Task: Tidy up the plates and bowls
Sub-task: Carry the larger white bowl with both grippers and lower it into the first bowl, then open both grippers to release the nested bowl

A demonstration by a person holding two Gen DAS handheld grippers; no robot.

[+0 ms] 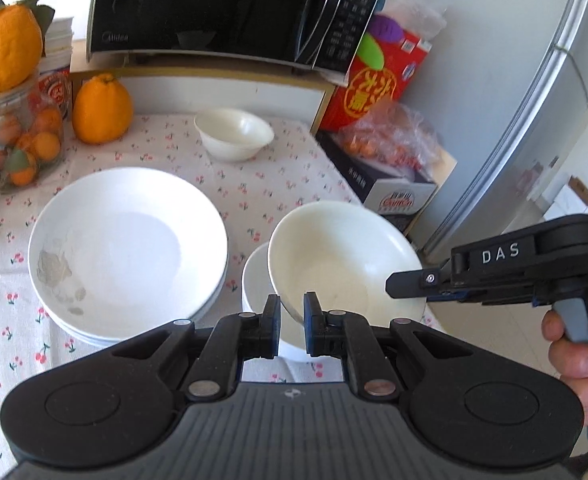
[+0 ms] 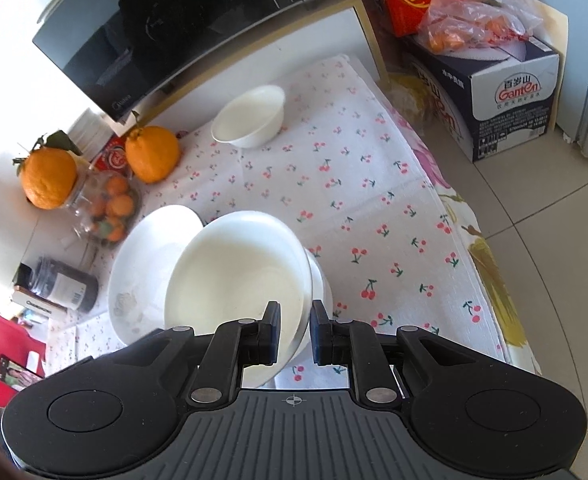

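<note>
Both grippers pinch the same tilted cream ceramic bowl (image 1: 342, 264) by its rim: left gripper (image 1: 291, 320) clamps the near edge, right gripper (image 2: 296, 330) clamps the rim on its side. Held bowl hangs tilted just above a 2nd white bowl (image 1: 255, 280) sitting on the cherry-print tablecloth (image 1: 253, 184). Stack of white round plates (image 1: 127, 248) just beside, to the left. 3rd small white bowl (image 1: 233, 134) stands well apart, near the black microwave (image 1: 213, 8).
</note>
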